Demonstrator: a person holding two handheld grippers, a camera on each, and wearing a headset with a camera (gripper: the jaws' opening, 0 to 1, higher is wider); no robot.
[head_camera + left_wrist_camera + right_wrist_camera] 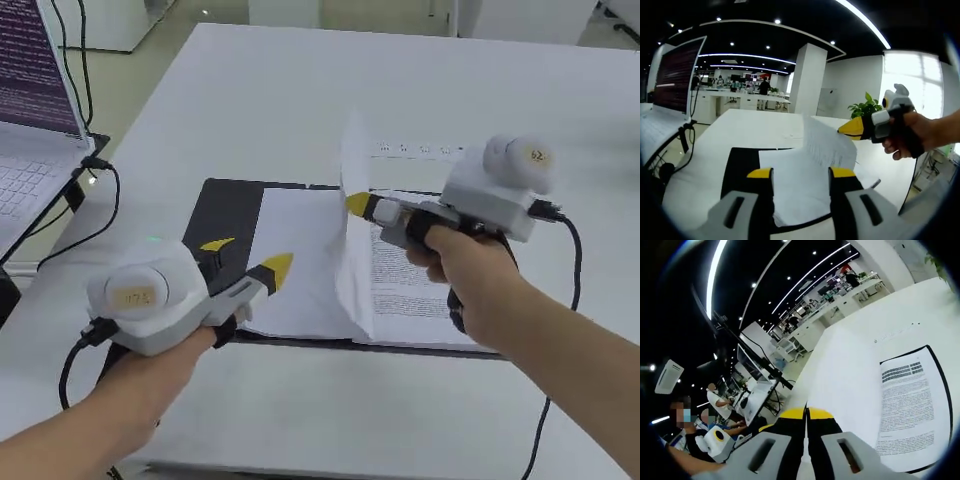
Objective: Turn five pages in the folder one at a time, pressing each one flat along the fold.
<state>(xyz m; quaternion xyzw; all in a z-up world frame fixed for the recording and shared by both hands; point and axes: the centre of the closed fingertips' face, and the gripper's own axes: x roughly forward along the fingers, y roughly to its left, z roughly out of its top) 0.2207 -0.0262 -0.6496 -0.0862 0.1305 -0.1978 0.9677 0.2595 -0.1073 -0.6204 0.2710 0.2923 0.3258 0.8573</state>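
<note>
A black folder [225, 215] lies open on the white table [300, 90], with white sheets [300, 260] on its left half and a printed page [415, 285] on its right. One page [352, 240] stands upright over the fold, and my right gripper [357, 204] is shut on its upper edge. The right gripper view shows those yellow-tipped jaws [806, 415] pressed together, with the printed page [912, 400] beyond them. My left gripper [247, 256] hovers open over the folder's left half, nothing between its fingers. From the left gripper [801, 175], the right gripper [850, 128] is seen holding the raised page [827, 145].
A laptop [30, 120] stands at the far left, with black cables [100, 200] trailing beside it. A white power strip [420, 150] lies behind the folder. Each gripper drags a cable toward the table's near edge. People sit at desks in the background [715, 400].
</note>
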